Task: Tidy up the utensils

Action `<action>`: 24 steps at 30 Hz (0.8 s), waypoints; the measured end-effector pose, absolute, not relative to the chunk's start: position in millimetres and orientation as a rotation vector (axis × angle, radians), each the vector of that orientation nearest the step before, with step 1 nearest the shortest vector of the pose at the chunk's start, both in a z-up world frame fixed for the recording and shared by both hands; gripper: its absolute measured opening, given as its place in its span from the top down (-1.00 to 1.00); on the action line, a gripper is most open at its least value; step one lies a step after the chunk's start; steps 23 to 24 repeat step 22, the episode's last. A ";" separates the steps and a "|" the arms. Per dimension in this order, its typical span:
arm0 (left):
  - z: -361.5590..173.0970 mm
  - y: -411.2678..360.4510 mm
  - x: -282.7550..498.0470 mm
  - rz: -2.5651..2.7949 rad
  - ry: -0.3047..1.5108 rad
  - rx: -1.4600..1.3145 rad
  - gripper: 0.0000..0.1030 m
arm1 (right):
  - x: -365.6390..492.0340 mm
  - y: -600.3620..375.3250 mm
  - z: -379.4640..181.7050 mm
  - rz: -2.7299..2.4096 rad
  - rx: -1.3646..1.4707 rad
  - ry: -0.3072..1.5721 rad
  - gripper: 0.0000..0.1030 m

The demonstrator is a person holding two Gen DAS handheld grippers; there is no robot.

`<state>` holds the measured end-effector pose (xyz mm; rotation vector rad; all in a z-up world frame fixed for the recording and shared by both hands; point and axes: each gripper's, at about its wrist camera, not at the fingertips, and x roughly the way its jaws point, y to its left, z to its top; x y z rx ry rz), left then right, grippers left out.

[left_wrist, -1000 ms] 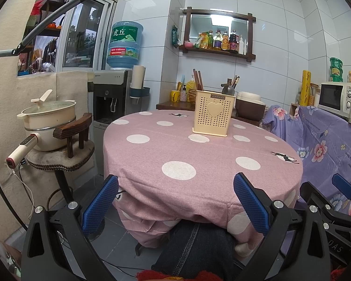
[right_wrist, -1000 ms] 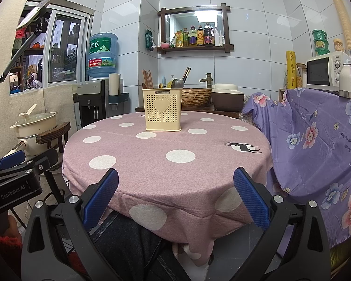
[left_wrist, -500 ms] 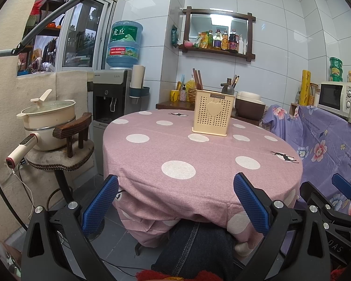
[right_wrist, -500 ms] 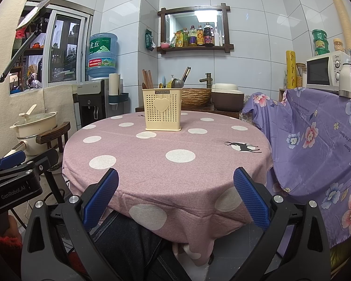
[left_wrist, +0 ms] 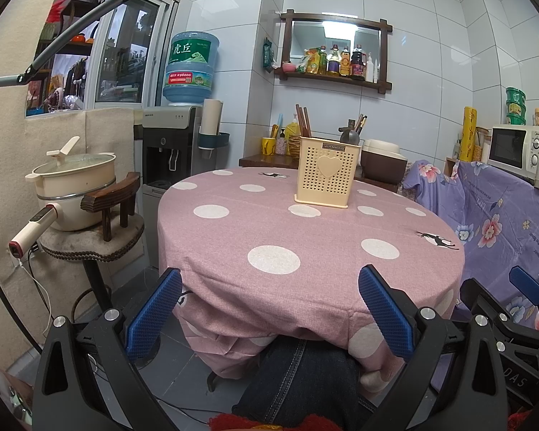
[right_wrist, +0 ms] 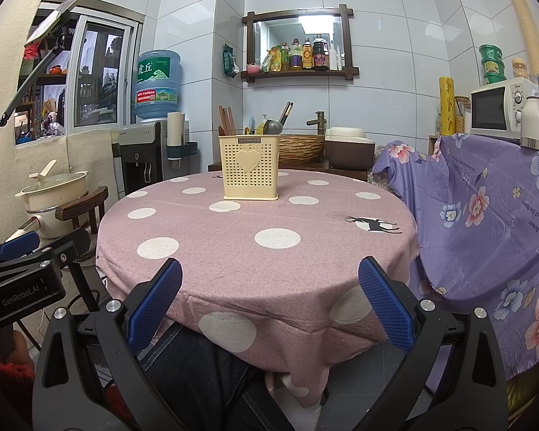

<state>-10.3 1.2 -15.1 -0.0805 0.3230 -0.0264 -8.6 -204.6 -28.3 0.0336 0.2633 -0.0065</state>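
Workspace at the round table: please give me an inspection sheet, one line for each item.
Surface: round table under a pink polka-dot cloth.
Job's things: cream utensil holder upright on the far side, chopsticks and a ladle standing in it.
Clutter: nothing seen on the cloth.
Grippers: left gripper and right gripper open, holding nothing, low at the near edge.
Cables: white cable hanging below the pot on the stool.
Surroundings: water dispenser, wall shelf, microwave.

The basket (right_wrist: 249, 167), far ahead of the fingers, hides the bottoms of the chopsticks (right_wrist: 226, 121) and spoon (right_wrist: 273, 127).
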 end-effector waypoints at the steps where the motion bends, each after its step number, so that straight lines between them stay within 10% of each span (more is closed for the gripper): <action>1: -15.3 0.9 -8.9 -0.026 0.323 -0.081 -0.90 | -8.2 -203.9 -27.8 -0.006 0.033 0.263 -0.89; 24: -17.5 -1.1 -16.2 -0.024 0.318 -0.080 -0.90 | -8.1 -203.9 -27.6 -0.007 0.033 0.263 -0.89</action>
